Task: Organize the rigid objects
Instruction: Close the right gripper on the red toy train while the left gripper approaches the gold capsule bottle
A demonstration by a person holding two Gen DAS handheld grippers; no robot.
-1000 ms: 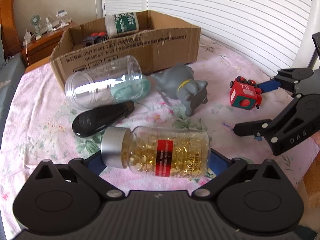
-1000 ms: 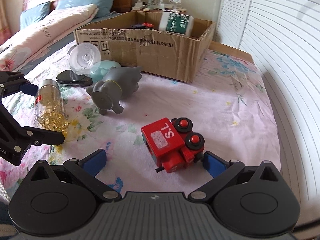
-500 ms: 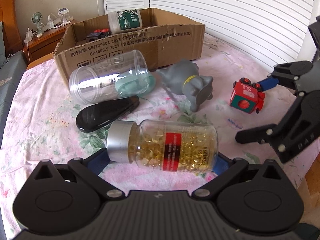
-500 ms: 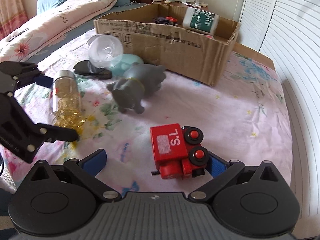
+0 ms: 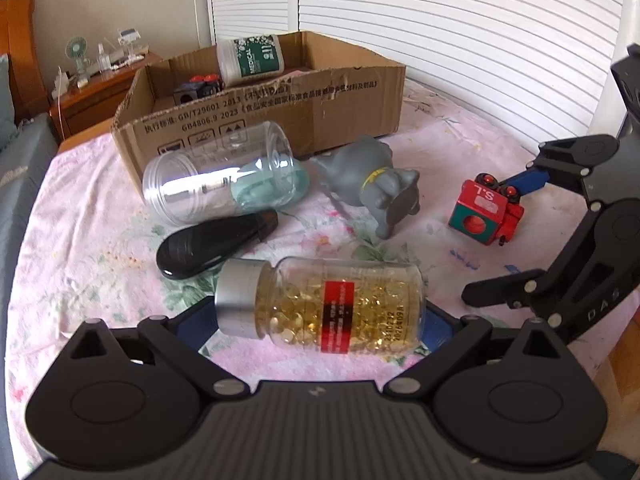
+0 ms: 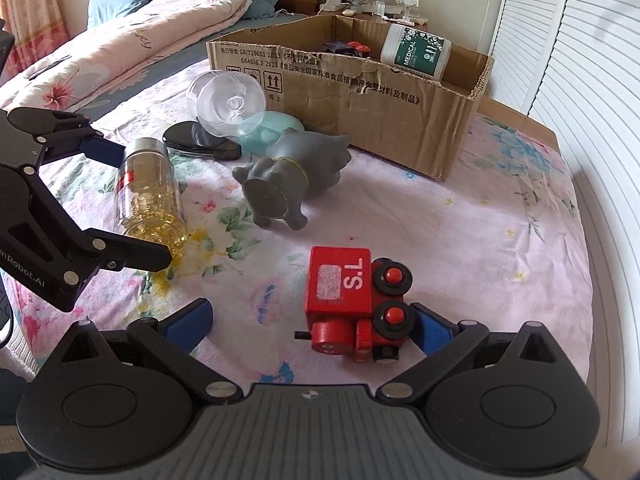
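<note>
A capsule bottle (image 5: pixel 320 304) with a silver cap lies on its side between the wide-open fingers of my left gripper (image 5: pixel 316 324); it also shows in the right wrist view (image 6: pixel 150 196). A red toy train (image 6: pixel 356 300) lies between the open fingers of my right gripper (image 6: pixel 312 328), close to the right finger; it also shows in the left wrist view (image 5: pixel 486 212). A grey toy animal (image 5: pixel 376 184), a clear jar (image 5: pixel 218 174) and a black oval object (image 5: pixel 208 242) lie on the floral bedspread.
An open cardboard box (image 5: pixel 280 116) at the back holds a green-labelled white bottle (image 5: pixel 250 60) and a small dark toy (image 5: pixel 198 88). White shutters (image 5: pixel 440 32) stand behind. A wooden nightstand (image 5: pixel 96 92) is at the far left. Pillows and a quilt (image 6: pixel 132 28) lie beyond.
Both grippers have moved forward: the capsule bottle now sits deeper between the left fingers and the train deeper between the right fingers. Both stay open.
</note>
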